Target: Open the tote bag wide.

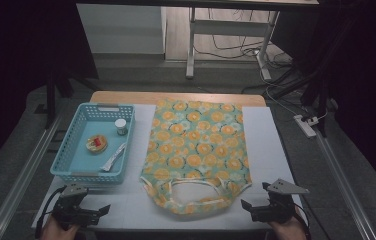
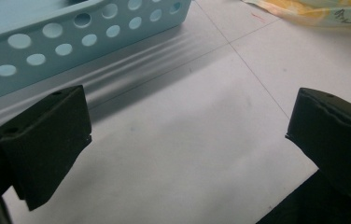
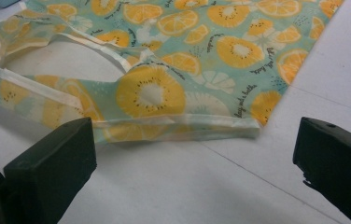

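A fruit-print bag (image 1: 196, 150) lies flat in the middle of the table (image 1: 266, 145), handles toward the person, with a blue basket (image 1: 71, 150) just beside it on the left. The right gripper (image 1: 256, 202) rests near the bag's near right corner, jaws spread wide and empty. The left gripper (image 1: 96, 210) sits in front of the basket, likewise released.

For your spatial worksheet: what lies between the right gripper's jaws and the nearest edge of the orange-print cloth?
Bare white mat, in the right gripper view; the right gripper stands open, just short of the cloth hem.
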Demonstrator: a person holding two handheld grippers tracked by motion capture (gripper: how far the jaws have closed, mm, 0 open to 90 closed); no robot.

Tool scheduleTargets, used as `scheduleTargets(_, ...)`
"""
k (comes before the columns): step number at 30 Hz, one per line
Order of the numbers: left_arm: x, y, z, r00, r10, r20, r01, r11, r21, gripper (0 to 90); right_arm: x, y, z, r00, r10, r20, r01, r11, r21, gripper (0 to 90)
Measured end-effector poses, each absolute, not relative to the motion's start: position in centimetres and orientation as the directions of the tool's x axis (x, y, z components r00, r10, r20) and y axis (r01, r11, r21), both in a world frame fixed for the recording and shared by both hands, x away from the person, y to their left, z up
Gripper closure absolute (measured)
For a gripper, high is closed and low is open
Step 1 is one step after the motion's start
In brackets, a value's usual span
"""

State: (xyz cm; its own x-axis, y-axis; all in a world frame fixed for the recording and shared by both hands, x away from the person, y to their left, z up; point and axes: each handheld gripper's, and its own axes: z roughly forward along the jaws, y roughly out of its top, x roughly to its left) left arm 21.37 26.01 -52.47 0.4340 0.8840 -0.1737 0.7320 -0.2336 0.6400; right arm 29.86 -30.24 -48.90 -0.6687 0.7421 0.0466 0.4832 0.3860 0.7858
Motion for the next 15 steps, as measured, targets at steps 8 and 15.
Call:
scheduleTargets(8, 21.4, 26.1, -52.5, 0.431, 0.885, -0.176, 0.732, -0.229, 0.641, 0.0, 30.2, -29.6, -48.6, -0.685, 0.728, 0.033, 0.467, 0.403, 0.787, 0.0)
scheduleTargets(15, 21.4, 26.1, -52.5, 0.43, 0.885, -0.18, 0.733, -0.226, 0.641, 0.0, 30.6, -28.7, -48.2, -0.699, 0.714, 0.041, 0.469, 0.415, 0.78, 0.0)
